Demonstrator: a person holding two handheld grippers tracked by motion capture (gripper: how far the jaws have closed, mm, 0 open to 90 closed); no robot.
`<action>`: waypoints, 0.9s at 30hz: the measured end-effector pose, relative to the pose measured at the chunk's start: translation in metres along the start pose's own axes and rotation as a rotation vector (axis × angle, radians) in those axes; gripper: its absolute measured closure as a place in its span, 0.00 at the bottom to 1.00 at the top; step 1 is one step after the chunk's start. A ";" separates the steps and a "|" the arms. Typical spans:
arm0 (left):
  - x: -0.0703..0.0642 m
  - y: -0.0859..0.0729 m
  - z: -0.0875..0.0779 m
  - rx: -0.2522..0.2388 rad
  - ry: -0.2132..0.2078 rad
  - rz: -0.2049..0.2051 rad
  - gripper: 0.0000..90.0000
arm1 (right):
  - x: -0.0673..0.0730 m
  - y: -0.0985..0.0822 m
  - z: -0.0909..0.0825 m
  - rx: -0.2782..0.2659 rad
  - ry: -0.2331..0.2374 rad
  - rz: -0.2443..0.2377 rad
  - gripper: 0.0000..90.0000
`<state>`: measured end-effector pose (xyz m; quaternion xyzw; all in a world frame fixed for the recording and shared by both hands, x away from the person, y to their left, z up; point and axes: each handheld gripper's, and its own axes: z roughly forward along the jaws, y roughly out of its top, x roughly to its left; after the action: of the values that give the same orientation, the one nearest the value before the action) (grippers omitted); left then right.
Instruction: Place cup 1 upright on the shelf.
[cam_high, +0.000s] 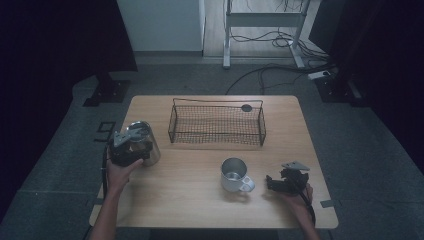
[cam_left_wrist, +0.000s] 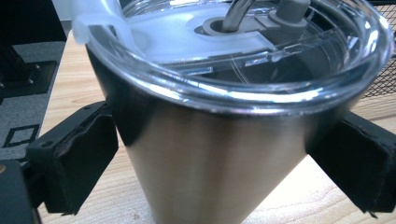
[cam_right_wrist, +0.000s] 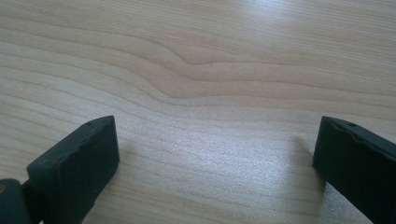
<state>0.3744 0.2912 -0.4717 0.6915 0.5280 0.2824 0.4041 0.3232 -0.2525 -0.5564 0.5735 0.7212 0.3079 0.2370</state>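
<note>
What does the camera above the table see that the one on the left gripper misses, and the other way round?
High view alone: the whole wooden table, the metal mug with its handle, the right gripper lying open near it, both of the person's forearms, and the floor cables behind.

Left gripper view alone: close detail of the tumbler's clear lid, with a grey stopper and a metal straw poking through, and the black jaw pads pressed on either side of the steel wall.

Both: the steel tumbler held by the left gripper, the wood tabletop, and the wire basket.

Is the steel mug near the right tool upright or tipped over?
Upright. In the high view the steel mug stands on its base on the table, open mouth facing up, handle pointing toward the right tool.
</note>
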 end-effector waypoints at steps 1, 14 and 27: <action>0.000 0.001 0.001 -0.001 -0.001 -0.001 0.04 | 0.000 0.000 0.000 0.000 0.000 0.001 0.00; 0.000 0.004 0.009 -0.010 -0.007 -0.004 0.03 | 0.000 0.000 0.000 0.000 0.000 0.000 0.00; 0.000 0.005 0.024 -0.011 0.004 -0.012 0.01 | 0.000 0.000 0.000 0.000 0.000 0.000 0.00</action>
<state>0.3970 0.2842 -0.4797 0.6854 0.5315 0.2841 0.4085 0.3232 -0.2525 -0.5564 0.5735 0.7212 0.3079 0.2371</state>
